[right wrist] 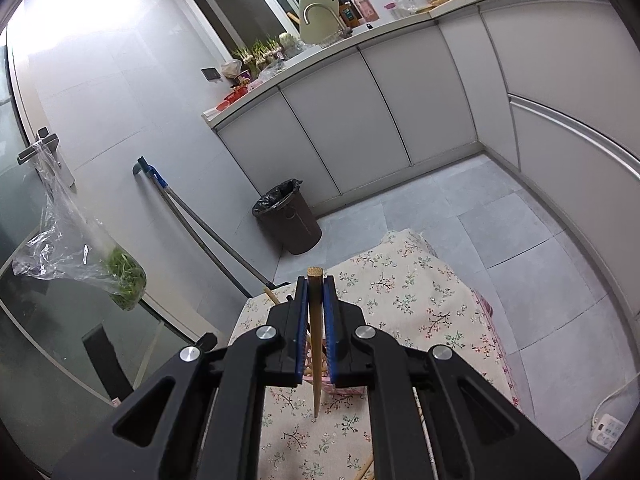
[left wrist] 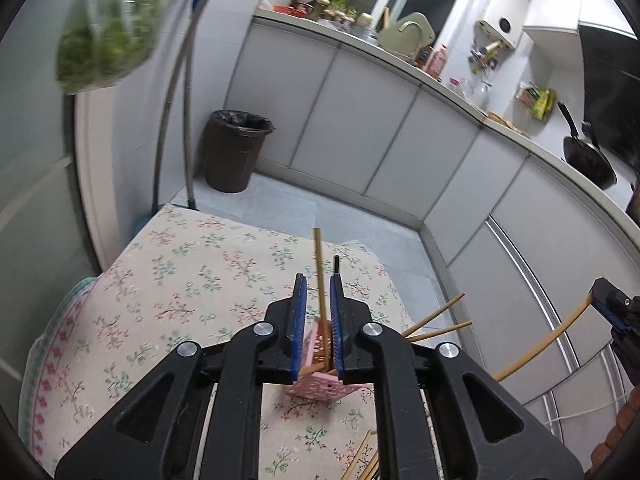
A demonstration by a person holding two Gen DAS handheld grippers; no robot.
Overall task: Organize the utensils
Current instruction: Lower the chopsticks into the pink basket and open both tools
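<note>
Chopsticks going into pink holder [left wrist: 320, 384] on table [left wrist: 180, 280], partly done.
Left gripper [left wrist: 319, 304] jaws slack around chopstick [left wrist: 320, 272] standing in holder; right gripper [right wrist: 316, 312] clamps another chopstick [right wrist: 315, 340]; loose ones [left wrist: 366, 460] remain.

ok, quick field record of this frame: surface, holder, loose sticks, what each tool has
surface: table under floral cloth
holder: pink slotted basket on the cloth, chopsticks leaning out of it
left tool: pads slightly apart around one upright chopstick that runs down into the basket; no visible pinch
right tool: shut on a chopstick, tip pointing down at the cloth just in front of the basket
loose: more chopsticks lying on the cloth at the near edge
background: brown bin, grey cabinets
</note>
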